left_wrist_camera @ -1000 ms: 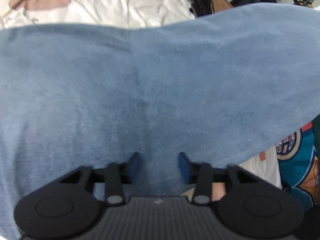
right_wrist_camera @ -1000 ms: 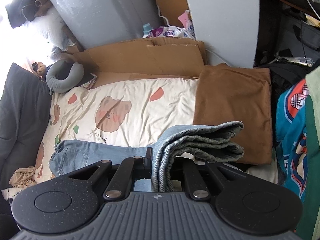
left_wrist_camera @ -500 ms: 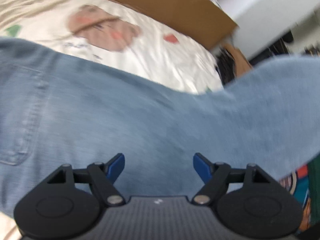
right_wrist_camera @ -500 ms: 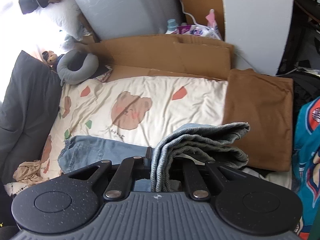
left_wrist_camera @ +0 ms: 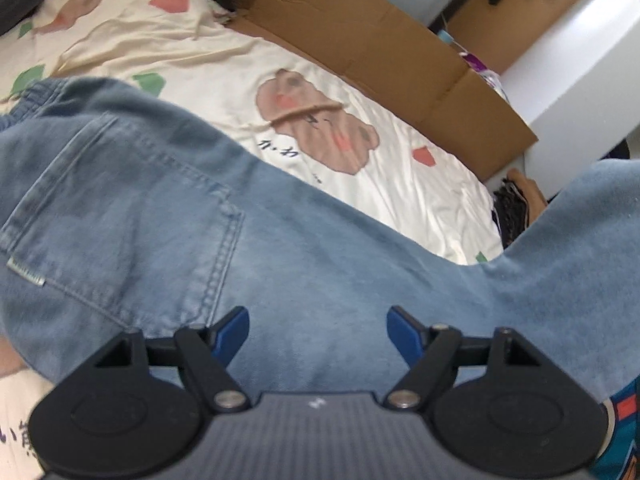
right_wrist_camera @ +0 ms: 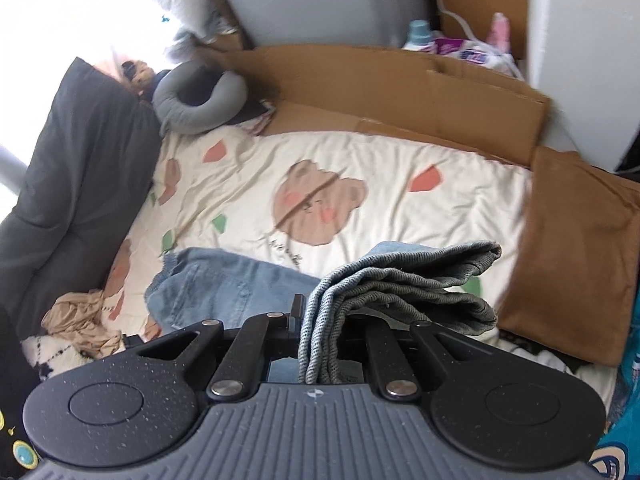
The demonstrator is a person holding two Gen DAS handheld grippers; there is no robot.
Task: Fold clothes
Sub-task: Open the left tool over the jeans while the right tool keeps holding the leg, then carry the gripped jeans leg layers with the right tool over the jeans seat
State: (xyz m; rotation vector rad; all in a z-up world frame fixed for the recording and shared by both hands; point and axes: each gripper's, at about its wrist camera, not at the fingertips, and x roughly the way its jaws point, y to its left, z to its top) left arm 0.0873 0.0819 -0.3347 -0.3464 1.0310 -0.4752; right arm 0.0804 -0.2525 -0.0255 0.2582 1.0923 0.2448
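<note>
- Left gripper (left_wrist_camera: 318, 330): jaws spread wide, nothing pinched. Blue pads sit apart w/ only denim of the jeans (left_wrist_camera: 168, 216) showing beyond the gap, no cloth b/w them.
- Right gripper (right_wrist_camera: 320, 344): jaws pressed together on a bunched stack of denim layers, prob. the leg ends. The folded wad (right_wrist_camera: 404, 288) juts out ahead of the jaws and droops to their right.
- Jeans lie across the bear-print bedsheet (right_wrist_camera: 360, 184). Waistband and back pocket (left_wrist_camera: 132, 216) sit ahead-left of the left jaws, one leg running off to their right and lifting up.
- Risk 1: all the weight hangs off one pinch. Several layers in that grip, so inner ones could slide out, esp. if the carry is jerky. Fold then opens up mid-air.
- Risk 2: left side isn't pinning anything. If the right pulls the legs over, the waist end may drag along the sheet instead of staying put, so the crease lands crooked.
- Risk 3: sheet is already wrinkled. A low left pinch could catch sheet along w/ denim.
- Risk 4: brown cloth (right_wrist_camera: 572, 248) lies near, right of the right jaws. The drooping wad could brush it or land on it.
- Whether the held layers are lined up evenly: can't tell, edges bunched.
</note>
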